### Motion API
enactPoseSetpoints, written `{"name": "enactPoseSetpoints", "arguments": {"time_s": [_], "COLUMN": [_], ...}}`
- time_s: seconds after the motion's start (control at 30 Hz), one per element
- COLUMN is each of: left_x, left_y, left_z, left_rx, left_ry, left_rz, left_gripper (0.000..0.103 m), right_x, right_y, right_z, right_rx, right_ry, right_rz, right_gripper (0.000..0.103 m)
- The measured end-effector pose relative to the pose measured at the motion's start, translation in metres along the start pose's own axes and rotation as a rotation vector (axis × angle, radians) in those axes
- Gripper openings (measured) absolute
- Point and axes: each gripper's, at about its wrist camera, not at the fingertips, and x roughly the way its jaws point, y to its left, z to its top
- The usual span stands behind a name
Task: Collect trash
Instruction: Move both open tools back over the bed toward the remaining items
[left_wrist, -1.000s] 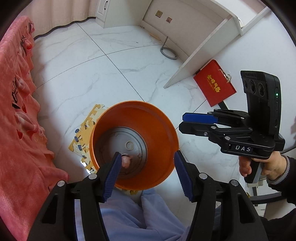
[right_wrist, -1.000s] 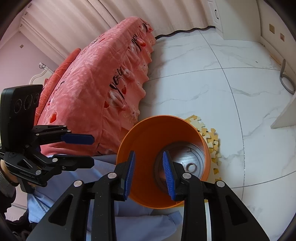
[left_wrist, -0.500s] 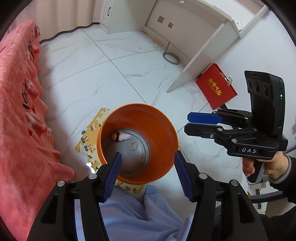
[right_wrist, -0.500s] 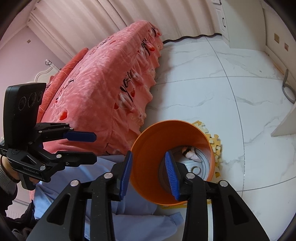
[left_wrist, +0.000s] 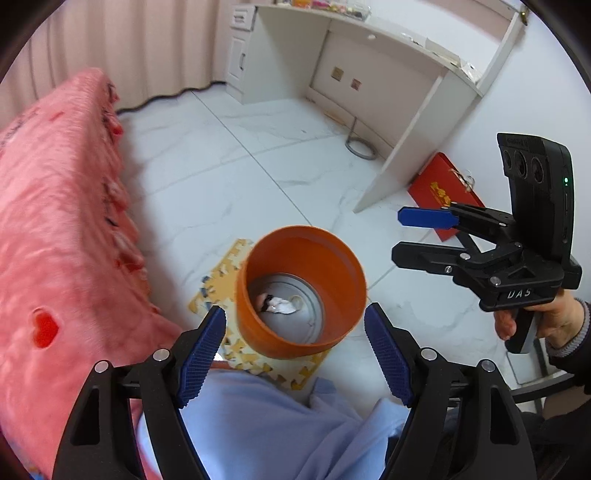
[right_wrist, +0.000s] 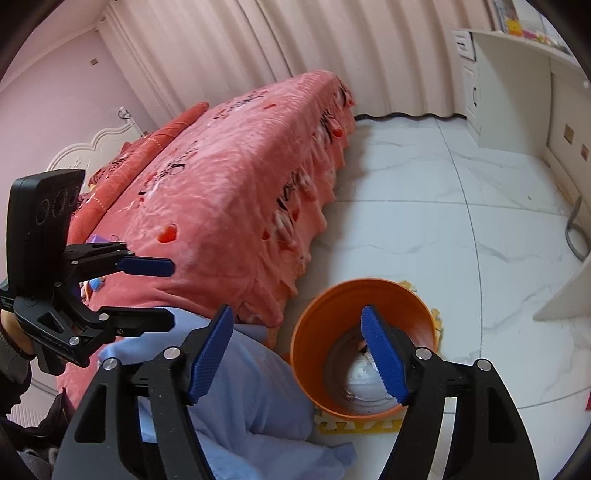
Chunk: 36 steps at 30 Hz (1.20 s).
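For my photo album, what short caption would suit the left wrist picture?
Open left gripper above an orange bin holding a crumpled wrapper, the open right gripper alongside.

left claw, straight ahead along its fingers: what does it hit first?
Probably the round orange plastic bin: it sits centred between the open left claw fingers, below them. Nothing shows in between. Depth is unclear, so it could meet the near rim or go inside onto the crumpled white trash.
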Motion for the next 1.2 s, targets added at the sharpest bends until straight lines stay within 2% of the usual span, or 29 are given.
{"name": "enactPoseSetpoints", "arguments": {"time_s": [0.07, 0.13, 0.23, 0.3, 0.43, 0.57, 0.67, 0.73, 0.9, 1.2], "left_x": [-0.010, -0.025, -0.045, -0.058, -0.089, -0.117, -0.144, -0.160, -0.197, -0.246], "left_y": [0.003, 0.006, 0.010, 0.011, 0.018, 0.023, 0.033, 0.041, 0.056, 0.090], "left_z": [-0.005, -0.012, -0.020, -0.027, -0.046, -0.072, -0.100, -0.114, -0.160, -0.240], "left_rx": [-0.010, -0.023, -0.043, -0.058, -0.127, -0.183, -0.246, -0.287, -0.402, -0.600], "left_ry": [-0.020, -0.050, -0.093, -0.126, -0.198, -0.245, -0.290, -0.317, -0.373, -0.406], "left_rz": [0.015, 0.028, 0.086, 0.112, 0.138, 0.209, 0.260, 0.282, 0.373, 0.499], "left_gripper": [0.085, 0.085, 0.085, 0.087, 0.088, 0.088, 0.088, 0.094, 0.095, 0.095], "right_x": [-0.004, -0.009, -0.015, -0.020, -0.026, -0.024, -0.019, -0.014, -0.001, 0.029], "right_y": [0.010, 0.020, 0.038, 0.051, 0.086, 0.127, 0.156, 0.179, 0.231, 0.328], "right_z": [0.002, 0.004, 0.009, 0.011, 0.017, 0.022, 0.024, 0.025, 0.023, 0.015], "right_rx": [-0.014, -0.031, -0.048, -0.063, -0.117, -0.178, -0.218, -0.247, -0.317, -0.454], "right_ry": [-0.012, -0.029, -0.048, -0.064, -0.101, -0.112, -0.109, -0.106, -0.094, -0.065], "right_rz": [0.002, 0.006, 0.021, 0.033, 0.075, 0.129, 0.169, 0.202, 0.271, 0.376], "right_gripper": [0.081, 0.083, 0.083, 0.088, 0.089, 0.089, 0.089, 0.089, 0.089, 0.093]}}
